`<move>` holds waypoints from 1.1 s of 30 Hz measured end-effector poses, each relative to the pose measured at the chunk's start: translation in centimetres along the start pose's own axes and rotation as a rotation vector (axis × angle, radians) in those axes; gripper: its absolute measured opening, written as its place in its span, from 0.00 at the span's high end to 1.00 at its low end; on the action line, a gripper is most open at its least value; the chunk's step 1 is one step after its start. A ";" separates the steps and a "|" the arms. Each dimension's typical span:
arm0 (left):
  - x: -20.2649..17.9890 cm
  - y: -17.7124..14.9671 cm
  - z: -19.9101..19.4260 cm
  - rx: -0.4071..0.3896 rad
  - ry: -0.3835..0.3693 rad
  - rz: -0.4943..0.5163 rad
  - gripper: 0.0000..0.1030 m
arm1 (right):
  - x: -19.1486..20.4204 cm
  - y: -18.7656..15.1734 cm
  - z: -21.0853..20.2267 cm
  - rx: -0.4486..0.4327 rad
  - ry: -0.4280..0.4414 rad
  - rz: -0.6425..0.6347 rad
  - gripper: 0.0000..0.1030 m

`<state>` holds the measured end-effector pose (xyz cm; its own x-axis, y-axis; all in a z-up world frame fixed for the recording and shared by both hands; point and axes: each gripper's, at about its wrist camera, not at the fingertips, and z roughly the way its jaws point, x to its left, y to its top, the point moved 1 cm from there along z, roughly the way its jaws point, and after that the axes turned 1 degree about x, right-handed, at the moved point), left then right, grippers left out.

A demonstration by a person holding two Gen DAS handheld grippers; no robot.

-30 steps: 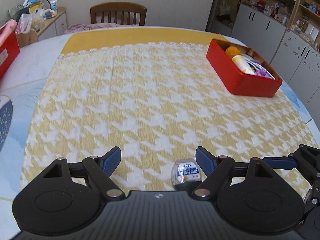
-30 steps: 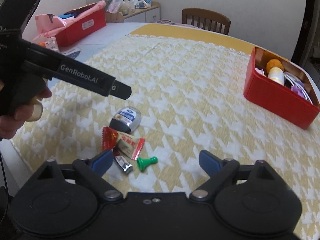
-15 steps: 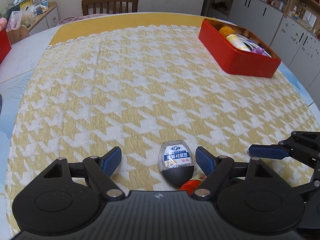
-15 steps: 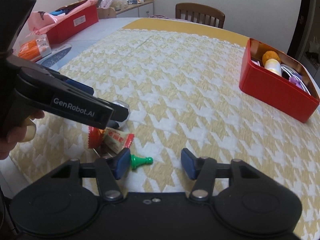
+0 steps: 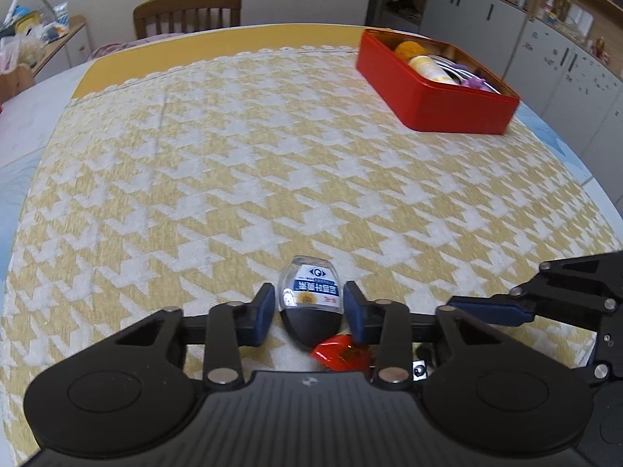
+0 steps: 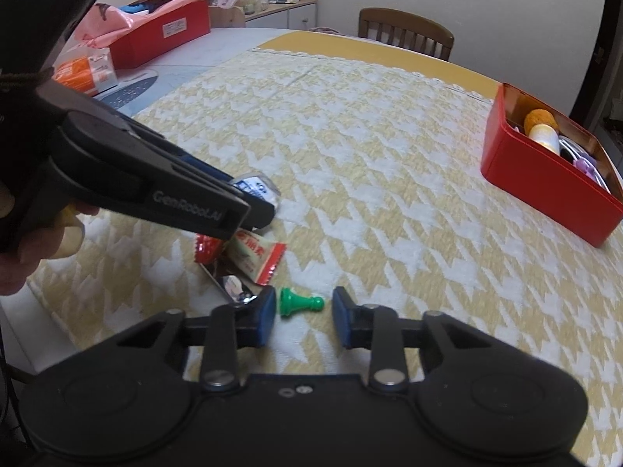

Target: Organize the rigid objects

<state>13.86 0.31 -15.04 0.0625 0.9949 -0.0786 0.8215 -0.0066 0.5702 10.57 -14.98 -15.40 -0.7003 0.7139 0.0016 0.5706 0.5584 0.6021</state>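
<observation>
Your left tongs (image 5: 310, 309) bracket the small clear-and-black case (image 5: 310, 303) at the near edge of the desk (image 5: 272, 163). Blue pads sit right at its flanks, but contact is hard to confirm; I cannot tell whether they have clamped yet.

Your right tongs (image 6: 304, 317) stand apart around the green pawn (image 6: 300, 302), which lies on its side on the houndstooth cloth, the left pad close to its base, the right pad clear of its head.

Handling, by judgement:
- Case: rigid, light, glossy shell. Likely slippery and rounded, so take it across the widest middle, not the tapered dark end.
- Pawn: hard plastic, very light, apt to roll or squirt out. Pinch the stem or base squarely.

Red tin (image 5: 436, 93) sits far right of the desk, well apart from both pieces, already holding several items.

Hard to read:
- Red snack wrapper (image 6: 249, 255) overlaps a shiny metal piece (image 6: 233, 286); possibly a nail clipper, not certain.
- From the left wrist view, the wrapper is half hidden beneath the tongs.
- Case label print is unreadable.
</observation>
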 end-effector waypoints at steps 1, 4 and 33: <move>-0.2 0.0 0.0 0.000 0.005 0.012 0.66 | 0.0 0.0 0.0 0.002 0.004 0.000 0.75; -0.4 0.1 0.0 -0.002 0.009 0.025 0.66 | 0.1 0.0 -0.2 0.004 0.009 -0.006 0.77; -1.1 1.0 0.3 0.034 -0.022 -0.027 0.85 | -5.1 -0.5 -2.6 -0.012 0.000 0.054 0.77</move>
<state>14.84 -0.81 -14.63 0.0522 0.9924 -0.1117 0.8419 0.0164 0.5394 12.73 -19.94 -13.65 -0.6683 0.7431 0.0344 0.6026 0.5136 0.6108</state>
